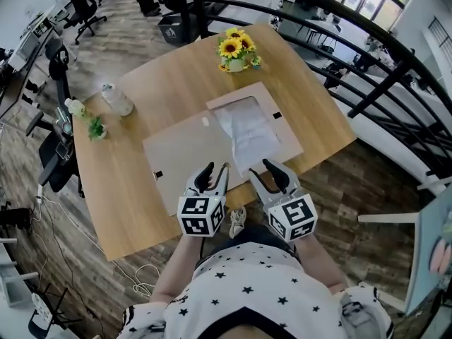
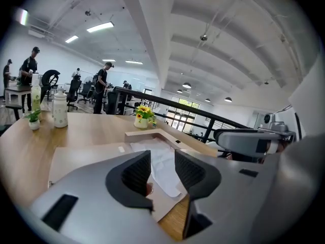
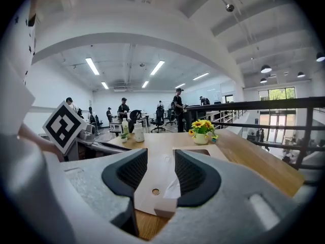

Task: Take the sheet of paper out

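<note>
Paper [image 1: 247,134] near table [image 1: 169,83] edge, jaws apart

Right tool [image 3: 161,160], jaws apart, above brown folder [image 3: 150,179] and paper sheet [image 3: 173,189], sunflowers [image 3: 202,130] beyond

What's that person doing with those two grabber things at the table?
A person holds a two-jaw gripper in each hand at the near edge of the light wooden table. A flat brown cardboard folder lies open on it, with a wrinkled white sheet of paper in its right half. The left gripper and the right gripper are both open and empty, just short of the paper, which is not gripped yet. A pot of yellow sunflowers stands farther back.
</note>
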`<state>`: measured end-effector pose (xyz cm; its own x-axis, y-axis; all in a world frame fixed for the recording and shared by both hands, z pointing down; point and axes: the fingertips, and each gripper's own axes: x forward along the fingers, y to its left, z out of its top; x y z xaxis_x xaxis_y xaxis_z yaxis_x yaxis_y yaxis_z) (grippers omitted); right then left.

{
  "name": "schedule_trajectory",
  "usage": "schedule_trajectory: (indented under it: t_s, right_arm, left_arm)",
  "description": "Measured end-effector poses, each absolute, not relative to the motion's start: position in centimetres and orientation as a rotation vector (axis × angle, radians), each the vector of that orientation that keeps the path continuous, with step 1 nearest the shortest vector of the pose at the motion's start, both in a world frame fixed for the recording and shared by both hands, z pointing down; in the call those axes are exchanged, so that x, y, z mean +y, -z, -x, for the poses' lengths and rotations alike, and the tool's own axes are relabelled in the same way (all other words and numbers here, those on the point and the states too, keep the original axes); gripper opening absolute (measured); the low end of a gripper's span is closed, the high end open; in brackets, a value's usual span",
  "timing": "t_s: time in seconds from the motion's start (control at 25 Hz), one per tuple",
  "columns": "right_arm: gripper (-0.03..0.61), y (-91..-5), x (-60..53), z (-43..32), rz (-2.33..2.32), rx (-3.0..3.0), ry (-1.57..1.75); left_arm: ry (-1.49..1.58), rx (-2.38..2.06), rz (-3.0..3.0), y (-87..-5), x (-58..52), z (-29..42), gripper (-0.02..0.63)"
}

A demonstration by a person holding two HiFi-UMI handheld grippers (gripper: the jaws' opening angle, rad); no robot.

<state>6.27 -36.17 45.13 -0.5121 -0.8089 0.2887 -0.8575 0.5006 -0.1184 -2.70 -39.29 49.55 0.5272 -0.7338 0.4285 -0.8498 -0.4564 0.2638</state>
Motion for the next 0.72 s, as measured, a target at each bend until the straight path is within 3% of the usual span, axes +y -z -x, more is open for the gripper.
schedule_trajectory:
  t_s: [0.72]
  right_arm:
    - [0.155,-48.4,-43.1,-8.1,-1.406,-2.502,-0.464]
  left_arm:
    - [-0.503,-1.196,-2.245,-56.2,-47.9,-1.0,0.141]
